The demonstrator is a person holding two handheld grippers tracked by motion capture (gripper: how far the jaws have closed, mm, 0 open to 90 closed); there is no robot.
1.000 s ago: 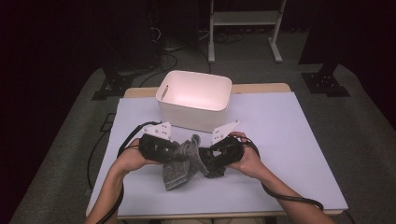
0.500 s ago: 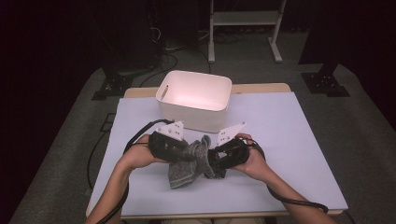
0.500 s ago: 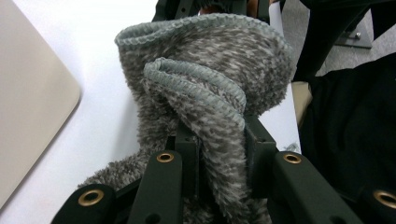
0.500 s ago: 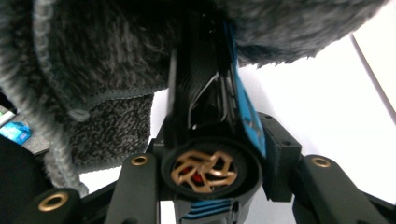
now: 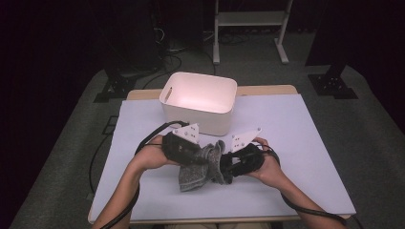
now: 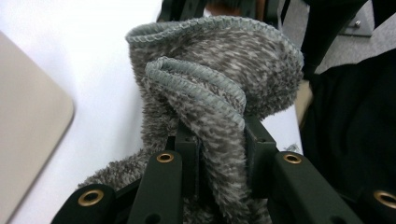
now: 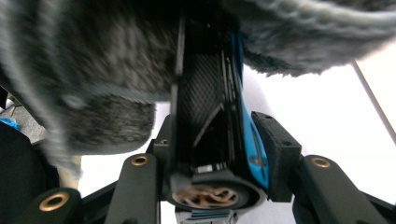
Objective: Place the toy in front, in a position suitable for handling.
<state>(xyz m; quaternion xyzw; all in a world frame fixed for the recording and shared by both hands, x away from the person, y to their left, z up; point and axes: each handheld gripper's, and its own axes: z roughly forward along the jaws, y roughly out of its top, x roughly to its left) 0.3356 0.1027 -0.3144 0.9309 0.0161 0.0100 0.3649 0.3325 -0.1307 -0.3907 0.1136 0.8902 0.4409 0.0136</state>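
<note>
A grey fuzzy knit cloth (image 5: 195, 175) hangs between my two grippers just above the table's front middle. My left gripper (image 5: 204, 156) is shut on a folded, hemmed edge of the cloth (image 6: 219, 70), which bunches up between its jaws (image 6: 219, 151). My right gripper (image 5: 224, 165) faces it from the right, shut on a slim black object with a blue stripe (image 7: 205, 107). That object's far end goes in under the cloth (image 7: 93, 60) and is hidden there.
A white plastic bin (image 5: 224, 90), empty, stands just behind the grippers at the table's back middle. The pale table top (image 5: 305, 143) stretches to both sides. Cables trail from both grippers off the front edge. The floor around is dark, with stand legs.
Both hands and the cloth held between them have shifted a little to the right across the table. The grips look unchanged.
</note>
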